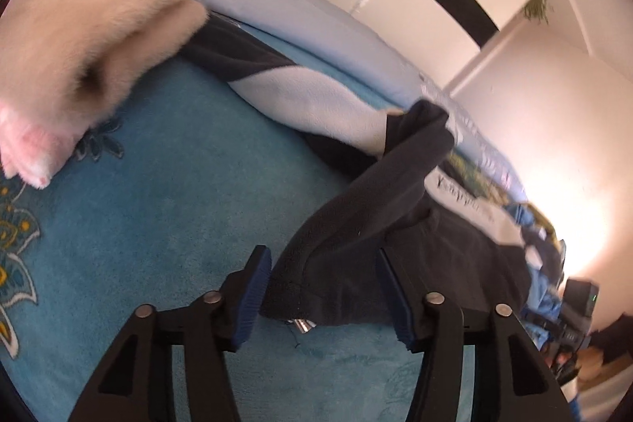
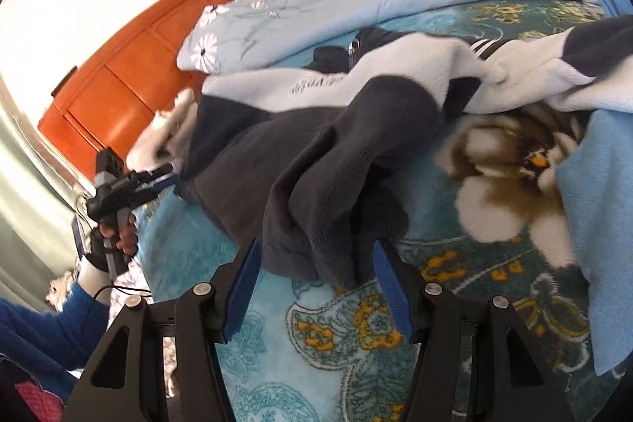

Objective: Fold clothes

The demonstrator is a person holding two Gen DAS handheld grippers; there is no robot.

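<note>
Fleece jacket (image 1: 356,224) hem between parted left gripper (image 1: 324,295), seemingly untouched.

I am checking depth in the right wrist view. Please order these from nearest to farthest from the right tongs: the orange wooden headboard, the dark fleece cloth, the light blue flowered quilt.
1. Dark fleece cloth: between the right tongs, just ahead of the tips.
2. Light blue flowered quilt: behind the clothes pile, upper middle.
3. Orange wooden headboard: farthest, upper left, against the wall.
</note>
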